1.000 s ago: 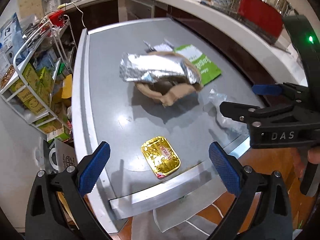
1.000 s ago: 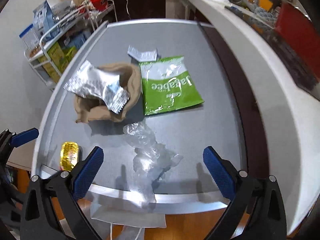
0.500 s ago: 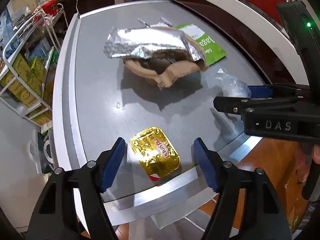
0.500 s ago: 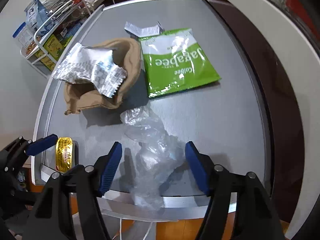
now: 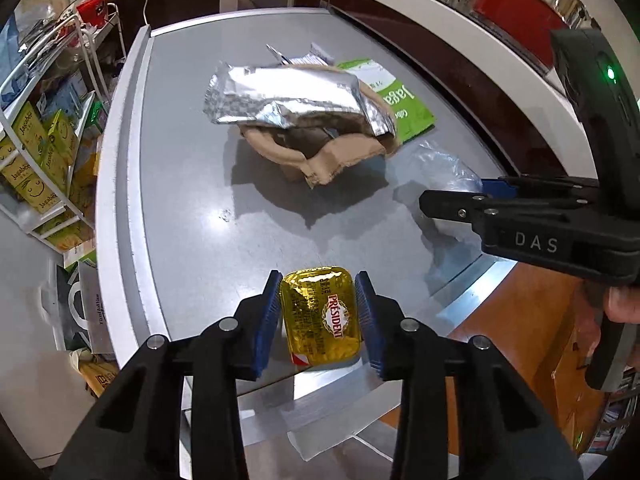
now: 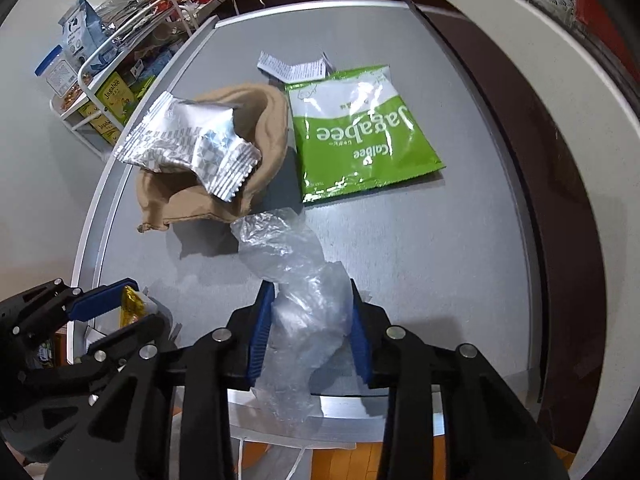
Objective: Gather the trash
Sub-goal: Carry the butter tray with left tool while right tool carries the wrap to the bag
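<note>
A gold butter packet point(image 5: 320, 316) lies near the grey table's front edge point(image 5: 132, 240), and my left gripper point(image 5: 319, 282) is shut on it, a blue pad against each side. To its right a crumpled clear plastic wrap point(image 6: 280, 248) sits between the pads of my right gripper point(image 6: 310, 292). Those jaws are closing, and the pads press into the plastic. Behind them a silver foil wrapper point(image 6: 188, 140) rests on an open brown paper bag point(image 6: 264, 120). A green snack bag point(image 6: 360, 132) and a white paper slip point(image 6: 292, 68) lie flat beside the paper bag.
A white wire rack point(image 5: 40, 140) stocked with yellow-green boxes stands left of the table. A curved white counter point(image 6: 540, 80) with a red pot point(image 5: 516, 4) runs along the right. Wooden floor point(image 5: 532, 320) shows past the front edge, and a person's hand point(image 5: 620, 304) holds the right gripper.
Both grippers tipped down and closed in from wide open. The left pads now clamp the gold packet. The right pads have come together onto the clear plastic.
</note>
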Motion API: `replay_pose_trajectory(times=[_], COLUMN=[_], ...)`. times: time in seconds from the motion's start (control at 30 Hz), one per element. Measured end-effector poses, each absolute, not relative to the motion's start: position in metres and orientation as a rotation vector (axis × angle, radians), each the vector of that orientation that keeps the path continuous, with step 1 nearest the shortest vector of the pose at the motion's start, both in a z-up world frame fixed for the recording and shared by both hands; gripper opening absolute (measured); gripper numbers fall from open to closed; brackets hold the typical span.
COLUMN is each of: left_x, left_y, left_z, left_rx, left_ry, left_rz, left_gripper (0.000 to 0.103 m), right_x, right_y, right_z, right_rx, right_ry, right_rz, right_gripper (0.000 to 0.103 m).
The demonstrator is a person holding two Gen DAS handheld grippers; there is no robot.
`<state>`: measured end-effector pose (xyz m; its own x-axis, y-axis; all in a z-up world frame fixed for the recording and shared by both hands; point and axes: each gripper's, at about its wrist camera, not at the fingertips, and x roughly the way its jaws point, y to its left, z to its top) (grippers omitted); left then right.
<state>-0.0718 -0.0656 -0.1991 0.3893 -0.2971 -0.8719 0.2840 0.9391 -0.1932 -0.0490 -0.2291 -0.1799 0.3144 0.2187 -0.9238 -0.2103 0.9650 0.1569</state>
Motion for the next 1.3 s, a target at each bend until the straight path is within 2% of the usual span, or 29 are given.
replay_pose_trajectory(times=[0.6, 1.0, 1.3], left_x=[-0.072, -0.111, -0.165], left_y=[-0.045, -0.046, -0.062], left_z=[-0.136, -0.076, -0.097], left_rx=[-0.066, -0.055, -0.023], left_ry=[0.953, 0.835, 0.914], left_rz=[-0.349, -0.41, -0.498], left_gripper=[0.038, 0.038, 0.038], right_x=[-0.06, -0.113, -0.166], right_y=[-0.242, -0.25, -0.251], right_z=[-0.117, -0.054, -0.079], right_rx=[0.033, 0.051, 0.013], right_ry=[1.068, 0.952, 1.049], right_rz=[0.306, 0.404, 0.426], right_gripper=[0.035, 0.035, 0.035])
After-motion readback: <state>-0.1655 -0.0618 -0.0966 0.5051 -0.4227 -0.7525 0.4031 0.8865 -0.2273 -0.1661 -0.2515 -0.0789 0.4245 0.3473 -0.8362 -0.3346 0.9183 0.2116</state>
